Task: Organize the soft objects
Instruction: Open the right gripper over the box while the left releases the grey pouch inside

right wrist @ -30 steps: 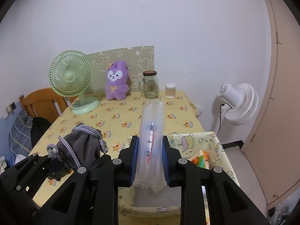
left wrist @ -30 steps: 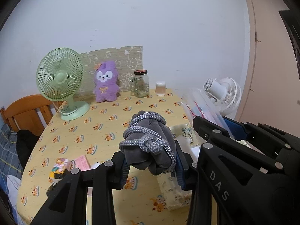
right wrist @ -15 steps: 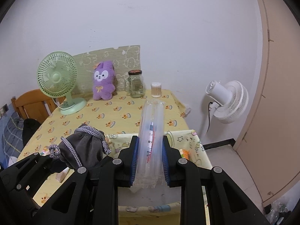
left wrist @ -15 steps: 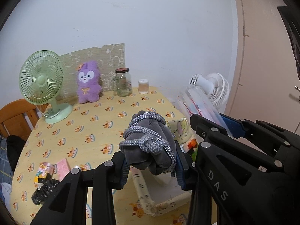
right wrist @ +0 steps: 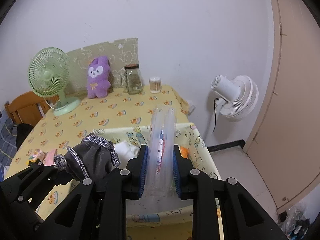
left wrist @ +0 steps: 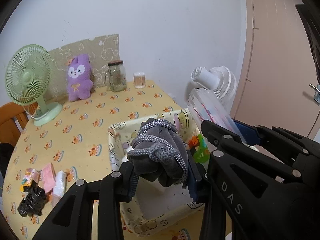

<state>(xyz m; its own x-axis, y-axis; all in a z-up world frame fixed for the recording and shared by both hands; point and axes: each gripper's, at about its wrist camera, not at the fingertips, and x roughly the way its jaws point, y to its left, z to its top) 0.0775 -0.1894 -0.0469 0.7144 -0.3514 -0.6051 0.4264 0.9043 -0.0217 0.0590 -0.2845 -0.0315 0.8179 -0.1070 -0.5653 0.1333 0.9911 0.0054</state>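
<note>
My left gripper (left wrist: 162, 177) is shut on a grey drawstring pouch (left wrist: 160, 154) with a braided grey cord, held above the open fabric storage box (left wrist: 114, 138). The pouch also shows in the right wrist view (right wrist: 92, 160). My right gripper (right wrist: 160, 172) is shut on a clear plastic zip pouch (right wrist: 163, 138) with items inside, held over the same box (right wrist: 192, 138). The clear pouch shows in the left wrist view (left wrist: 210, 112) to the right of the grey pouch. White cloth (right wrist: 128, 149) and a colourful item (left wrist: 198, 148) lie in the box.
On the yellow tablecloth (left wrist: 90, 120) stand a green fan (left wrist: 28, 84), a purple plush (left wrist: 79, 78), a glass jar (left wrist: 117, 76) and a cotton-swab tub (left wrist: 139, 77). Small packets and a black bag (left wrist: 32, 202) lie at front left. A white floor fan (right wrist: 234, 98) stands right.
Both grippers, still holding their pouches, have moved right and forward over the fabric box, which now lies directly below them. The small items have shifted to the far left of the view.
</note>
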